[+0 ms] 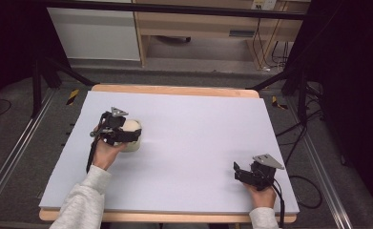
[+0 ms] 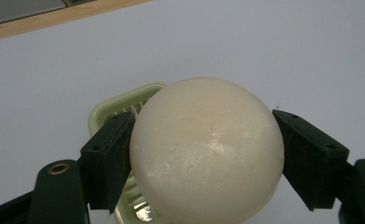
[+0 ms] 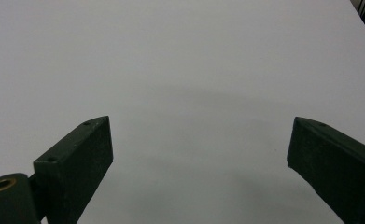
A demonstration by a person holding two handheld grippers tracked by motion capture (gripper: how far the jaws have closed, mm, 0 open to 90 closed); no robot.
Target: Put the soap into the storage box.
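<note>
1. Soap bar [image 2: 207, 151], round and cream-white with a slightly scuffed surface, is sitting between the two black jaws of the left gripper [image 2: 203, 158]; both jaw pads are pressing against its sides, so this gripper is grasping it.
2. Directly beneath and behind the soap, a pale green slatted soap dish [image 2: 119, 105] is showing; whether the soap is resting in the dish or hanging just above it cannot be told.
3. In the high view, the soap [image 1: 132, 128] and dish are lying on the left half of the table, with the left gripper [image 1: 127, 135] reaching over them from the person's left hand [image 1: 105, 152].
4. The white board [image 1: 193, 143] is covering the table, with a wooden edge [image 1: 174, 89] showing along the far side.
5. The right gripper [image 1: 237, 171] is sitting near the front right corner, well apart from the soap, held in the right hand [image 1: 263, 194].
6. In the right gripper view, its jaws are standing wide apart over the bare board [image 3: 189, 70], gripping nothing.
7. Grey sleeves [image 1: 81, 200] are covering both forearms.
</note>
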